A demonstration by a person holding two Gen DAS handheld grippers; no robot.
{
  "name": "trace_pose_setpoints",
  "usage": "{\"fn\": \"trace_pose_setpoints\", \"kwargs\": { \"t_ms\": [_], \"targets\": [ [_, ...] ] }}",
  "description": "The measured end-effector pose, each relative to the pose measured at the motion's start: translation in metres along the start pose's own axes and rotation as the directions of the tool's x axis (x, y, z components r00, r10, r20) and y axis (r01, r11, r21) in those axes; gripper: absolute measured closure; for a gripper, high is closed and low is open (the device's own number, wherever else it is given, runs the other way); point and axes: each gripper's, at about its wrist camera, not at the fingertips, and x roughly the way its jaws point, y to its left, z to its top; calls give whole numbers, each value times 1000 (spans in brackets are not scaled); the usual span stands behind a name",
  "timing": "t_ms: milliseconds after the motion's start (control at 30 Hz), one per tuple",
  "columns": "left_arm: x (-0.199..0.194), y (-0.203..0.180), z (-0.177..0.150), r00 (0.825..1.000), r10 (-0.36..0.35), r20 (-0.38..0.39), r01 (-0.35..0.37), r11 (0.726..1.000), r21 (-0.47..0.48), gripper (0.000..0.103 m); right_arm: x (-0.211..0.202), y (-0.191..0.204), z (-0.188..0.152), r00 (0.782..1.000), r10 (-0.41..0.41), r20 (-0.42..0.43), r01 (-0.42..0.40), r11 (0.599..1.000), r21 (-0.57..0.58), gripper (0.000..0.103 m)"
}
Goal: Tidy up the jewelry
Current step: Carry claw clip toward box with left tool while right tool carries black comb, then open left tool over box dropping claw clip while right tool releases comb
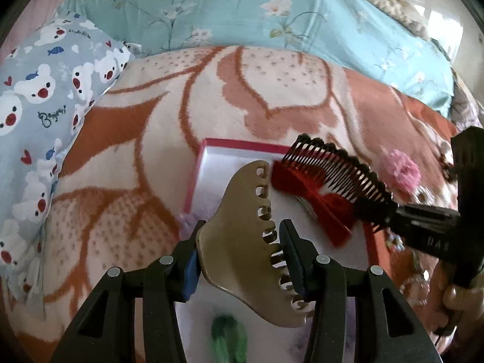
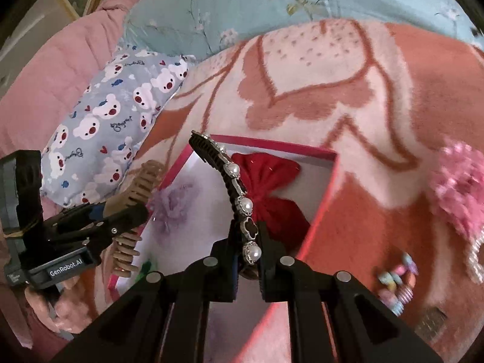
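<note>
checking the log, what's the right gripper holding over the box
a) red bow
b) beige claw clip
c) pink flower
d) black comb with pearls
d: the right gripper is shut on the black comb with pearls, above the pink-rimmed box.
</note>
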Motion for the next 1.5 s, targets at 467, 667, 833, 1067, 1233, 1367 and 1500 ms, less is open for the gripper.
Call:
{"fn": "trace_pose_setpoints", "kwargs": {
  "t_ms": [467, 667, 833, 1067, 1233, 1367, 1500],
  "targets": [
    [76, 8, 32, 998, 43, -49, -45, 998, -44, 57, 44, -21, 20, 996, 39, -77, -35, 998, 53, 94],
    [82, 5, 34, 998, 51, -42, -52, 998, -43, 57, 43, -27, 21, 996, 46, -72, -41, 997, 67, 92],
    [79, 3, 29, 997, 61, -42, -63, 997, -34, 57, 41, -27, 20, 996, 47, -69, -42, 996, 73, 86],
    [77, 5, 28, 997, 57, -50, -59, 997, -41, 57, 32, -25, 20, 997, 48, -60, -42, 995, 85, 61],
    [75, 5, 26, 997, 56, -54, -59, 997, -40, 56, 24, -26, 15, 997, 51, -65, -44, 994, 102, 63],
    [73, 3, 24, 996, 62, -62, -64, 997, -36, 52, 14, -26, 11, 998, 44, -54, -38, 993, 111, 60],
    [66, 0, 21, 995, 82, -57, -83, 996, -18, 42, 2, -26, 8, 999, 40, -35, -36, 993, 115, 57]
  ]
}}
